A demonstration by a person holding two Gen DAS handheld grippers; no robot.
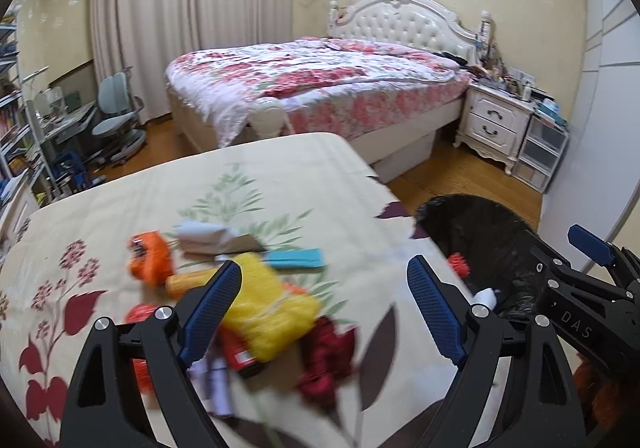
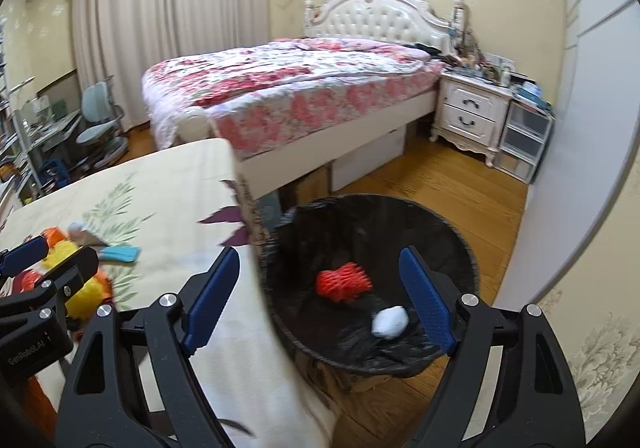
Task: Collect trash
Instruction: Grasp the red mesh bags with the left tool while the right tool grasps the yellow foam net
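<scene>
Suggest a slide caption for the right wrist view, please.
Open right gripper above the black-lined trash bin, which holds a red foam net and white paper wad.

Between the wide-apart jaws of the left gripper (image 1: 324, 306), the yellow foam net (image 1: 272, 312) and dark red crumpled wrapper (image 1: 326, 360) are motion-blurred; its left finger (image 1: 210, 312) hides part of the net.

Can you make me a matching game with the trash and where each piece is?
Things:
1. red foam net
2. white paper ball
3. yellow foam net
4. teal packet

Places:
A. on the flowered cloth, between the left tool's fingers in its view
B. in the black bin, nearer its front rim
C. on the cloth, just behind the yellow piece
D. in the bin, near the middle

Pairs: 1-D, 2-B, 3-A, 4-C
</scene>
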